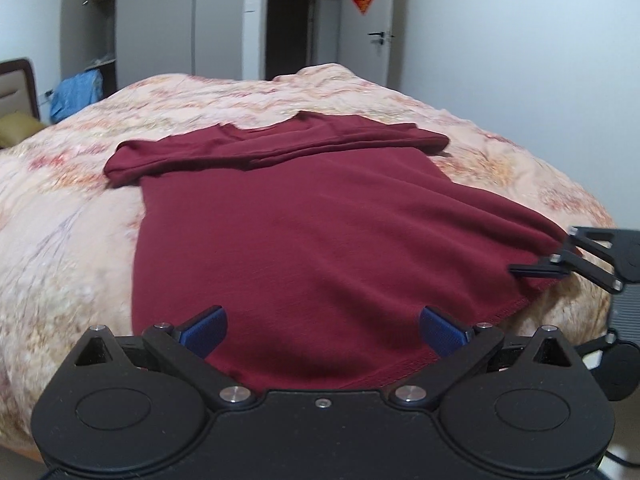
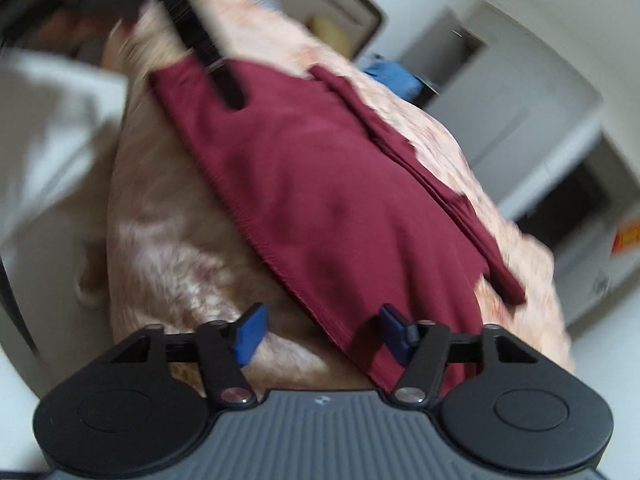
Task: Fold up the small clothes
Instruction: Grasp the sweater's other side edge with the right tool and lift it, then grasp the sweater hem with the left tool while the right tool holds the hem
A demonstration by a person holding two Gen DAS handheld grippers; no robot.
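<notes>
We see a dark red short-sleeved cotton T-shirt (image 1: 304,220) spread flat in the middle of the left wrist view, lying on a bed covered by a peach floral quilted blanket (image 1: 72,216). Its sleeves are folded in across the collar end, toward the top of the frame, and its stitched hem runs along the lower right.

The left gripper (image 1: 322,330) sits at the bottom centre of that view with its blue-padded fingers spread wide, the shirt's hem end lying between and under them; we cannot tell whether the pads touch the cloth. At the right edge of the same view the right gripper (image 1: 560,258) meets the shirt's lower right corner, where the fabric bunches up.

In the blurred right wrist view the right gripper shows its blue pads set wide apart at the bottom centre, with the shirt's corner lying between them, close to the right pad. The left gripper appears there as a black bar at the upper left, over the far hem corner.

Behind the bed, in the upper left, stand a grey wardrobe (image 1: 156,20) and a blue cloth bundle (image 1: 78,92).
</notes>
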